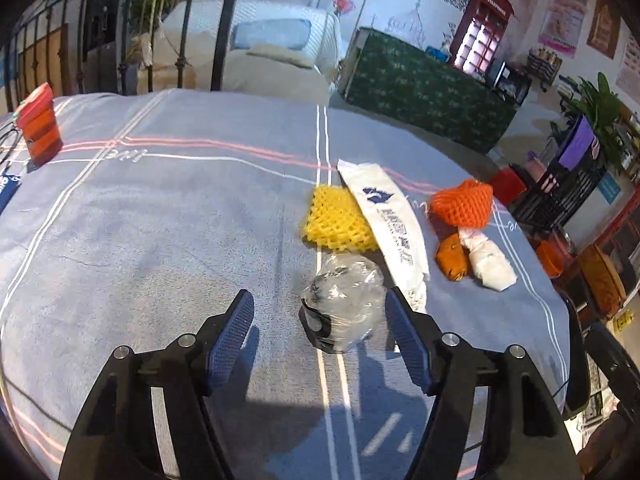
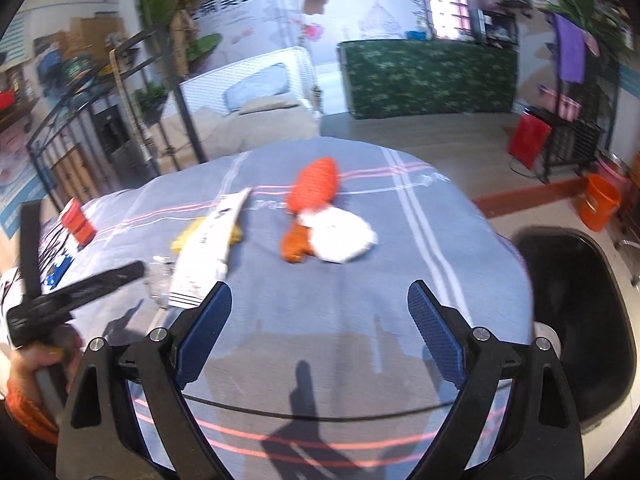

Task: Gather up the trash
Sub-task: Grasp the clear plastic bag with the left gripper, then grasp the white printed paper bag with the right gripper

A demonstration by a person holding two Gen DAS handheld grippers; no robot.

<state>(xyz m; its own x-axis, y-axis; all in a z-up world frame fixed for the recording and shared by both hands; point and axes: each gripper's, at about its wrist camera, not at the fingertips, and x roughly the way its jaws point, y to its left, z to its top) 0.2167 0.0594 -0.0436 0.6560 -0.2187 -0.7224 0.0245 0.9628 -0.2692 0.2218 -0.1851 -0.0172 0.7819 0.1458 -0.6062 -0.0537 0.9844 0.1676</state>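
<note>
My left gripper (image 1: pixel 320 336) has black arms and blue cross-hatched pads; my right gripper (image 2: pixel 320 320) matches it. The bedspread (image 1: pixel 160 220) is grey-blue with white and pink stripes. On it lie a yellow foam net (image 1: pixel 334 220), an orange foam net (image 1: pixel 464 204), a white wrapper (image 1: pixel 392 220) with blue print, a clear plastic bag (image 1: pixel 344 304), a white tissue wad (image 1: pixel 490 260) and a brownish-orange wrapper (image 1: pixel 452 258). The carton (image 1: pixel 38 124) near the far left edge is red-orange. The bin (image 2: pixel 576 320) is black.

Crumpled clear plastic bag (image 1: pixel 344 300) nearest me on the bedspread, between my left fingers but nearer the right one. Beyond it yellow foam net (image 1: pixel 334 220), flat, partly under a long white wrapper (image 1: pixel 386 224). Right: orange foam net (image 1: pixel 464 204), brown scrap (image 1: pixel 452 258), white tissue wad (image 1: pixel 490 264) touching
</note>
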